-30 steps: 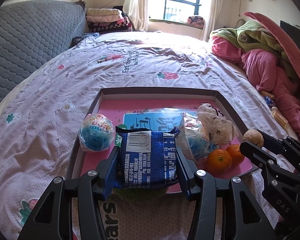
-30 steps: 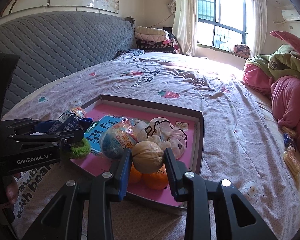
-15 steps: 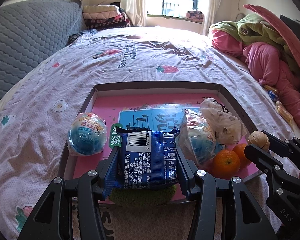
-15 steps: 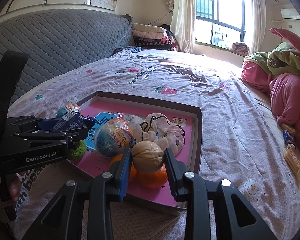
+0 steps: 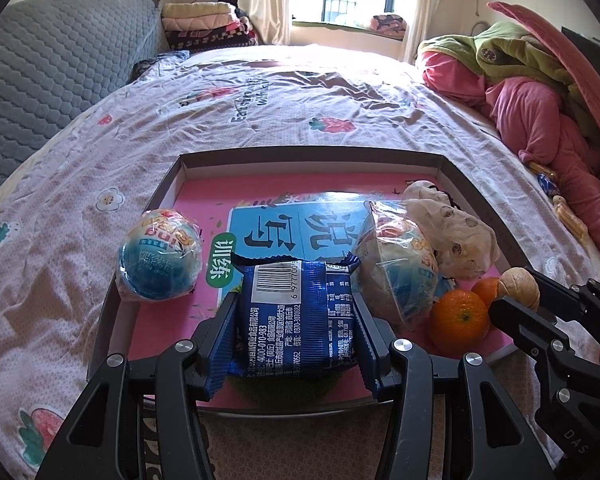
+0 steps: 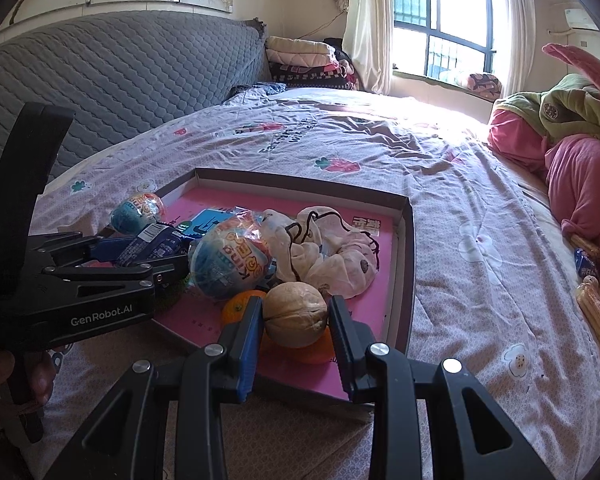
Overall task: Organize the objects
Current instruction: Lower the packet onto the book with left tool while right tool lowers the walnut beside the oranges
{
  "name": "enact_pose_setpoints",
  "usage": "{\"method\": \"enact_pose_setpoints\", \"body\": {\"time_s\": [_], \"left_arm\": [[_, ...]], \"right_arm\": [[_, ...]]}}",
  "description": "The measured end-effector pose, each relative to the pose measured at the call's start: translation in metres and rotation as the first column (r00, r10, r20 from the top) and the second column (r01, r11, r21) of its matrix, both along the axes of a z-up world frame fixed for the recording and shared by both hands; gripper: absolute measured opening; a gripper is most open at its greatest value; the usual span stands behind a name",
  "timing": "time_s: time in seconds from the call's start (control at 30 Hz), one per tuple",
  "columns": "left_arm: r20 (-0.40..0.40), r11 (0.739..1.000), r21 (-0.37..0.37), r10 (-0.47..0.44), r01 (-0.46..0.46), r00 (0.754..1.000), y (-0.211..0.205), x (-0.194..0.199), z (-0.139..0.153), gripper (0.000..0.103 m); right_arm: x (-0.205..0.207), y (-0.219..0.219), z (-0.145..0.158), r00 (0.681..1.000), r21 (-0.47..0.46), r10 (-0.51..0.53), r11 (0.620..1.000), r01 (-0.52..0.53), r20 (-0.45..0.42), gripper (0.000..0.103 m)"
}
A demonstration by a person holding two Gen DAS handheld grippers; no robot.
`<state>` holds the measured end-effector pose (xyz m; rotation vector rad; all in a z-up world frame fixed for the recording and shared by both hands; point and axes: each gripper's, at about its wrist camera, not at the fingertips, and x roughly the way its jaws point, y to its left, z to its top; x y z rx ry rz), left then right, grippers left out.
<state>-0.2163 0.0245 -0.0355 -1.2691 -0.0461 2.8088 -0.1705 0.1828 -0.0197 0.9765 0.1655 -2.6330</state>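
Observation:
My left gripper (image 5: pixel 294 312) is shut on a blue snack packet (image 5: pixel 296 316) and holds it over the near edge of a shallow pink-lined box tray (image 5: pixel 312 152). My right gripper (image 6: pixel 296 312) is shut on a walnut (image 6: pixel 296 314) above two oranges (image 5: pixel 458 320) at the tray's near right corner. In the tray lie a blue booklet (image 5: pixel 288 228), two wrapped toy balls (image 5: pixel 160 260) (image 5: pixel 400 272) and a cream drawstring pouch (image 5: pixel 456 232). A green fuzzy thing (image 5: pixel 284 386) lies under the packet.
The tray rests on a bed with a pale floral sheet (image 5: pixel 260 92). A grey quilted headboard (image 6: pixel 120 80) is at the left. Pink and green bedding (image 5: pixel 540 92) is piled at the right, with small snack packs (image 6: pixel 592 280) at the bed's right edge.
Both grippers have moved forward and down toward the tray, each still holding its object. The tray and its contents appear closer and larger.

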Motion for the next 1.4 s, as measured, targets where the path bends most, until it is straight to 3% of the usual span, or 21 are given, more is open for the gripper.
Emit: {"method": "enact_pose_setpoints", "body": {"time_s": [0.67,1.4], "left_arm": [[0.031,0.999,-0.019,-0.04,0.041,0.999,0.009,0.003,0.002,0.058],[-0.003,1.0,-0.006,-0.028,0.028,1.0,0.007,0.013,0.018,0.059]], "right_arm": [[0.011,0.0,-0.004,1.0,-0.013,0.01,1.0,-0.01,0.027,0.034],[0.008,-0.004,-0.004,1.0,-0.019,0.008,1.0,-0.007,0.018,0.034]]}}
